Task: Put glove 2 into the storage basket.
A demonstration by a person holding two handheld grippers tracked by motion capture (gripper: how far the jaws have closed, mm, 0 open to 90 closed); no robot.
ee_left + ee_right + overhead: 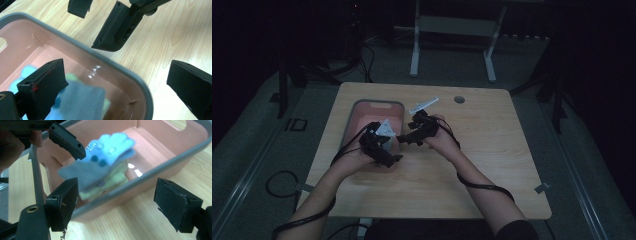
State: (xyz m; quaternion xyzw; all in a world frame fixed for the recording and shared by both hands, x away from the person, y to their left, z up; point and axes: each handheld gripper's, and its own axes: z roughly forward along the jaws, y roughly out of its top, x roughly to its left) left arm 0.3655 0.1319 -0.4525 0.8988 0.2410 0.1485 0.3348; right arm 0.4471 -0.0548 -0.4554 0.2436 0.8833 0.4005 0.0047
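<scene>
Release step – folded blue glove [105, 162] in pink bin [160, 167]; left hand-held gripper [120, 82] and right hand-held gripper [117, 202] both released, empty. Next, likely: withdraw clear of rim.

In the high view, the pink tray [362, 111] is half covered by the left tongs [388, 150] and the hand, so its contents cannot be made out there. The small dark round thing [459, 99] on the surface [492, 150] is too small to identify. In the left gripper view, the cloth [82, 100] is a blur, cut off at the bottom edge and partly hidden behind a jaw. In the right gripper view, the blue-and-grey fabric [105, 157] is smeared and its shape is uncertain; the tray's far corners run out of frame.
</scene>
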